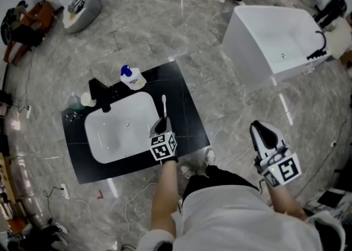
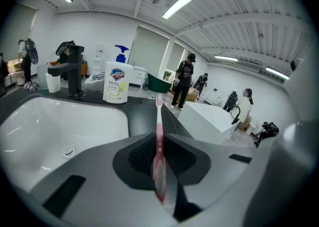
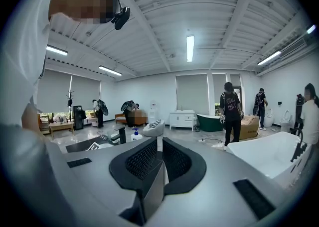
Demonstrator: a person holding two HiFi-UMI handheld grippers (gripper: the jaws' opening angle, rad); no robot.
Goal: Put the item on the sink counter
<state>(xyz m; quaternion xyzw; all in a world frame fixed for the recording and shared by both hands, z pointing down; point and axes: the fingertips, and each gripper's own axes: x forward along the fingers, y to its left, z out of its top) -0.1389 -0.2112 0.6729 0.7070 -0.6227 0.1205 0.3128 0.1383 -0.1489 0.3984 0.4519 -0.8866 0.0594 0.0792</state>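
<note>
Since the black tabletop [image 1: 190, 118] takes up most of my working area, I start there: bare dark surface shows to the right of the white basin [image 1: 118, 129] sunk into it, and more along the front edge. The faucet [image 1: 99, 93] and the soap bottle [image 1: 132, 77] stand behind the basin, well clear of where I am.

My right tool [image 1: 264, 133] hangs off to the side over the floor, pressed together with nothing between its jaws. My left tool [image 1: 161, 129] pinches the toothbrush [image 1: 164, 108] by the lower end of its pink handle, with the bristle end pointing forward. From the head view it sits about over the basin's right rim. I cannot tell how high above the surface it is.

That position is my worry. If I let go here, I judge the toothbrush could tip off the rim and slide down into the basin rather than rest on the tabletop. The grip is near the tail, so the long free end may swing or pivot as the jaws part. A thin rounded handle may also roll once it is flat, and the tabletop's near edge is close. I would shift right, over bare tabletop, and come low before parting the jaws.
</note>
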